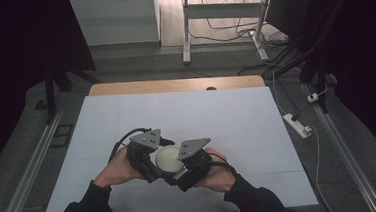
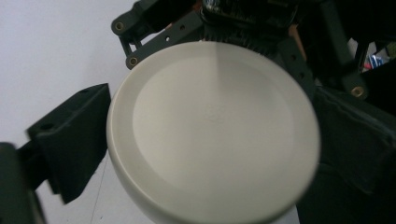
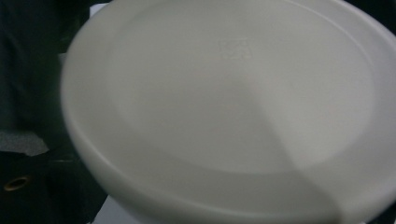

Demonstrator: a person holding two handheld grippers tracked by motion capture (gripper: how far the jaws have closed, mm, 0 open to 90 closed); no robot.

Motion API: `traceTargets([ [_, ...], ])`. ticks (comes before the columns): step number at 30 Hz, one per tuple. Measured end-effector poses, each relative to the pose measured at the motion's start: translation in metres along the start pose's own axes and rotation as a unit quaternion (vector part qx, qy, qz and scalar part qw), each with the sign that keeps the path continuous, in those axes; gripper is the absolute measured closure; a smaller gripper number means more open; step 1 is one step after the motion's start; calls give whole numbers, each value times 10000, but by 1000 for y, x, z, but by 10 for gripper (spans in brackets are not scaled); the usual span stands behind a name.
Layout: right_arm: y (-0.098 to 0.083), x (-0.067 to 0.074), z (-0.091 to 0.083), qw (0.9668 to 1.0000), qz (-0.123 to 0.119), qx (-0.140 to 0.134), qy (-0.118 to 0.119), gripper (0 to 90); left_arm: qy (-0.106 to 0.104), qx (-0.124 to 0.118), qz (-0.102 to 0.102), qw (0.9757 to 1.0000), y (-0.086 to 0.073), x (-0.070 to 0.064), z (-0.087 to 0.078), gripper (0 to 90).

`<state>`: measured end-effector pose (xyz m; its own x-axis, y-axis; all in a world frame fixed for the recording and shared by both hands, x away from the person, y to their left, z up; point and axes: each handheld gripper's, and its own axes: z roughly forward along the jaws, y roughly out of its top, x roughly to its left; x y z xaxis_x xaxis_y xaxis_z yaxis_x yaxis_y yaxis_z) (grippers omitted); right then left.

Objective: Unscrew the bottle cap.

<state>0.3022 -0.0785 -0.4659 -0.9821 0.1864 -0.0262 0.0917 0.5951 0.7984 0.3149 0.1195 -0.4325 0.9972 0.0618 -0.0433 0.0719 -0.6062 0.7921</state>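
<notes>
Room: dark, with a desk frame (image 1: 220,18) and loose cables on the floor past the far edge. Bench (image 1: 127,125): white sheet, bare apart from the work, which sits near the front edge, about centre.

Key relation: white round lid or dish (image 1: 168,157) sits between the two claws, left claw (image 1: 152,161) on its left rim, right claw (image 1: 182,161) on its right rim, both equally near. It's round, so no long axis; flat face tilted toward the cameras.

Left gripper view: disc (image 2: 212,130) is flanked by black jaws on both sides, looks clamped. Right gripper view: disc (image 3: 233,107) too close, blurred; can't tell right claw's state.
</notes>
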Motion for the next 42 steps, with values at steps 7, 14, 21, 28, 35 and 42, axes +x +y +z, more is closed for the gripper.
traceTargets([
  [7,1,-2,-3,9998,95,-35,-159,64,330,-163,-225,9991,1,-1,2,76],
  [14,-2,-9,-2,9977,391,83,-551,64,927,-172,-858,9918,5,-1,11,77],
  [21,-4,-13,-3,9947,614,97,-822,64,1570,-205,-1460,9765,13,-8,21,77],
  [28,-5,-15,-2,9937,660,117,-894,64,1662,-83,-1492,9747,16,-8,24,55],
  [35,-4,-12,-2,9965,517,46,-648,64,1177,104,-764,9901,19,-10,4,0],
  [42,-2,-7,-4,9994,288,-86,-194,64,373,-17,-303,9988,8,-7,-6,2],
])
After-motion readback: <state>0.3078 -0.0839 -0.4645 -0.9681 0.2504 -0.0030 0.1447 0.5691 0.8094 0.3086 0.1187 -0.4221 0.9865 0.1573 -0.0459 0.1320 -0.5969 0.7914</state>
